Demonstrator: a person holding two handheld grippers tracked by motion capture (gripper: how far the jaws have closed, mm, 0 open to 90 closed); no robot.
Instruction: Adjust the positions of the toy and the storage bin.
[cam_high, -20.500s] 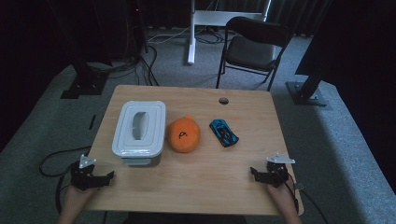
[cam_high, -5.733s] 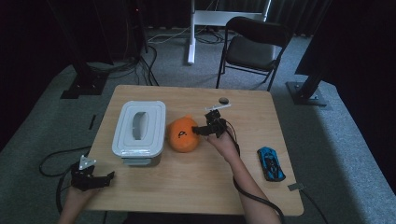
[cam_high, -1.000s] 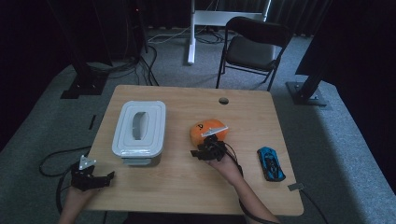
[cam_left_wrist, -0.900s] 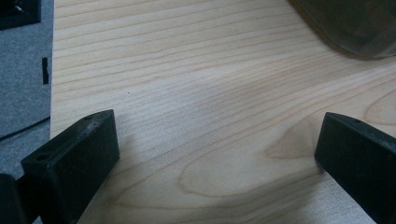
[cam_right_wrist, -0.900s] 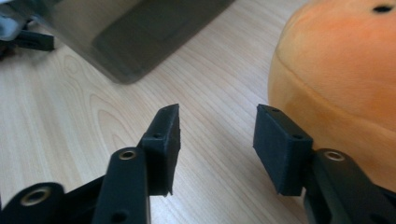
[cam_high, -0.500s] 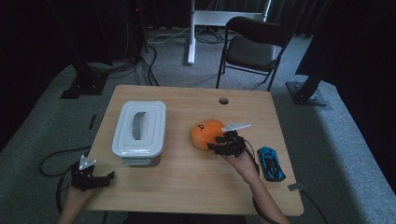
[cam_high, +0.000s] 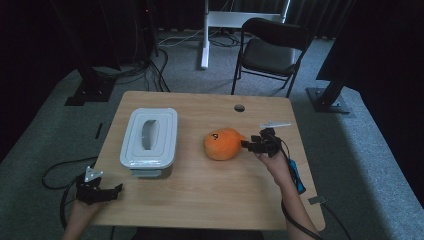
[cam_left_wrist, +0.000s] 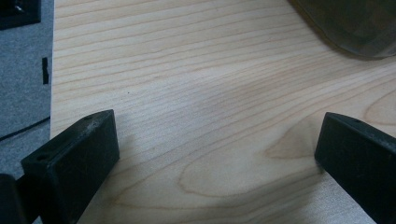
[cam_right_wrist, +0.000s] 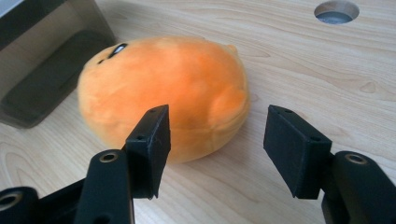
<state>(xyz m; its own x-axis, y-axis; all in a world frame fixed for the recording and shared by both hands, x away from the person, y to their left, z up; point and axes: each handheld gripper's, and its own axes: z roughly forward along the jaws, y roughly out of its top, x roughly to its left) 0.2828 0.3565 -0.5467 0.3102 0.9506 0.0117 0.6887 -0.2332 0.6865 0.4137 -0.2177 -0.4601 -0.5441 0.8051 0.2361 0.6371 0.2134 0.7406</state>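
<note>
- Looking down from the high view, we see the orange plush toy (cam_high: 223, 144) lying on the wooden table (cam_high: 200, 200), roughly mid-table, between the lidded white container (cam_high: 149, 141) and the blue toy car (cam_high: 297, 176), which is partly hidden by the right forearm.
- Our right gripper (cam_high: 251, 145) sits at the plush's right end. In the right gripper view its 2 jaws have just been opening and now stand apart, the plush (cam_right_wrist: 163, 95) just beyond the tips, not pinched.
- Our left gripper (cam_high: 107, 192) rests at the near left corner, jaws wide over bare wood, holding nothing.
- We judge the plush's long axis to run left-right across the table, tilted slightly; its small dark face marking (cam_high: 215, 135) faces up and toward the container, the far rounded end toward our right gripper.
- Risk 1: we think the soft, rounded body could roll or slide if a jaw tip brushes it while backing away.
- Risk 2: the right forearm lies over the car, so a careless pull-back could knock it off the near right edge.
- Risk 3: a regrip on the bulging end may slip off the fabric.
</note>
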